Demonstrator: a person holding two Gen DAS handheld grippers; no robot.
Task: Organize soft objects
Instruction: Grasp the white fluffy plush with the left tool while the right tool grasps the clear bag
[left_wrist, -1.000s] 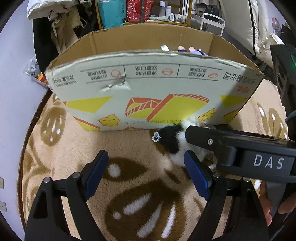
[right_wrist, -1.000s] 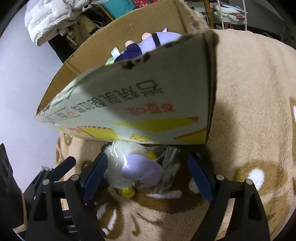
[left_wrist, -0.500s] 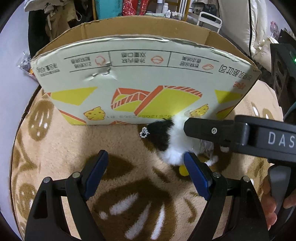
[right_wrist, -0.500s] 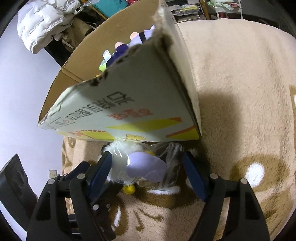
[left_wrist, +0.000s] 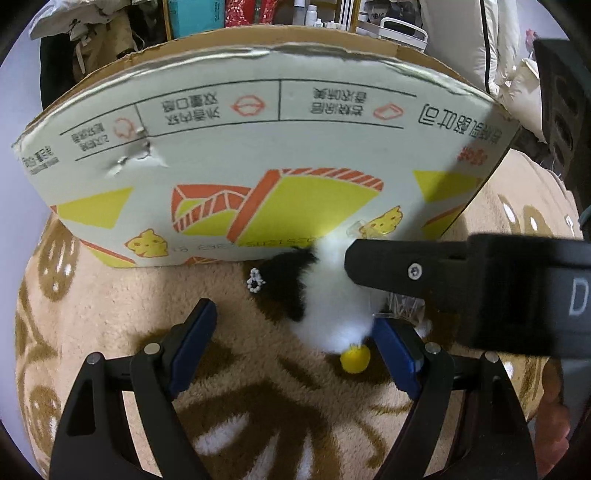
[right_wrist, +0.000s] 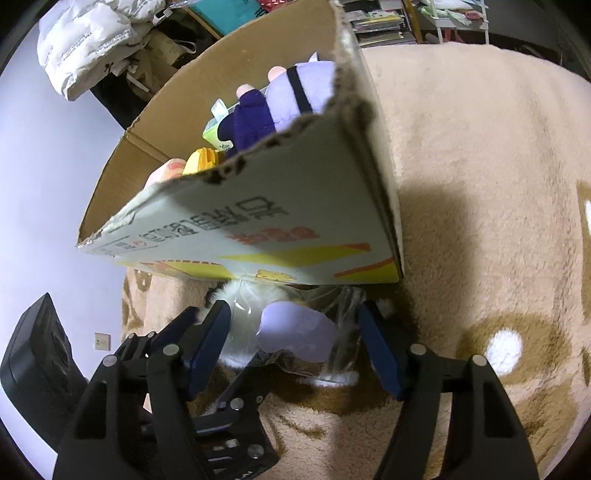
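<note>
Both my grippers low over the rug, reaching toward a bagged plush toy at the foot of the box.

My right gripper (right_wrist: 295, 347) lies level along the rug, blue fingers (right_wrist: 208, 345) spread around the plush toy (right_wrist: 295, 328) in its clear bag, without pinching it. My left gripper (left_wrist: 295, 343) is spread wide with nothing between its fingers; the toy's white fluff (left_wrist: 332, 306) sits just beside its right finger. The cardboard box (left_wrist: 258, 155) stands on the beige-and-brown patterned rug (left_wrist: 258, 417), a purple plush (right_wrist: 280, 96) inside. Cluttered shelves (left_wrist: 258, 14) and a white jacket (right_wrist: 85, 40) stand behind.
</note>
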